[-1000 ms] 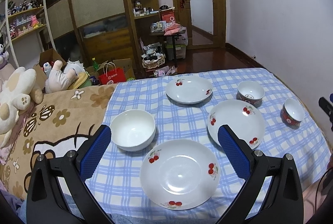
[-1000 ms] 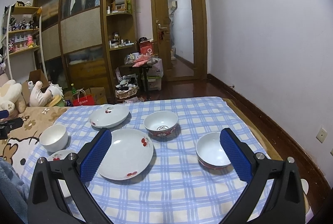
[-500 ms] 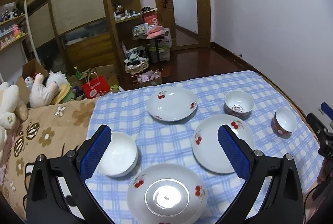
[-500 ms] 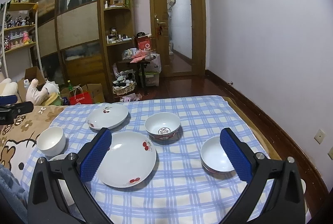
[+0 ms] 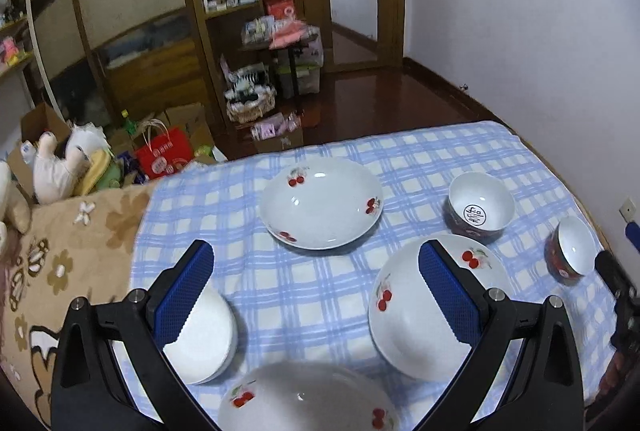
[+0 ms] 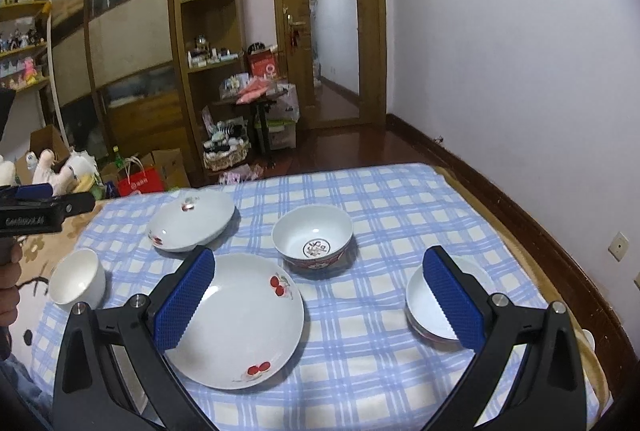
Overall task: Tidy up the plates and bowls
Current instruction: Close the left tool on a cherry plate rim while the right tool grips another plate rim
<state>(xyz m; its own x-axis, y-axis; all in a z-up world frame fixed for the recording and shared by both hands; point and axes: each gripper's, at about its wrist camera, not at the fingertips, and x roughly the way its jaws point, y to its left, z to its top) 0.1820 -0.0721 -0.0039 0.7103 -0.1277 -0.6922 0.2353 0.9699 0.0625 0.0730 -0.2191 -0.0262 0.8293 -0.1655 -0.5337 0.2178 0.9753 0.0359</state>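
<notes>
left wrist view: left gripper [image 5: 316, 291] spread wide, empty, above checked cloth [image 5: 312, 291]; cherry plate [image 5: 322, 203] at centre, plain white bowl [image 5: 204, 335] lower left, second plate [image 5: 412, 315] lower right. right wrist view: right gripper [image 6: 318, 295] likewise spread, empty; patterned bowl [image 6: 313, 237] centre, small bowl [image 6: 432, 311] lower right.

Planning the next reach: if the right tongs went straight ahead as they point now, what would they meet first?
Probably the red-patterned bowl, which sits centred between the open right tongs; the cherry plate lies nearer but left. Depth is uncertain.
</notes>
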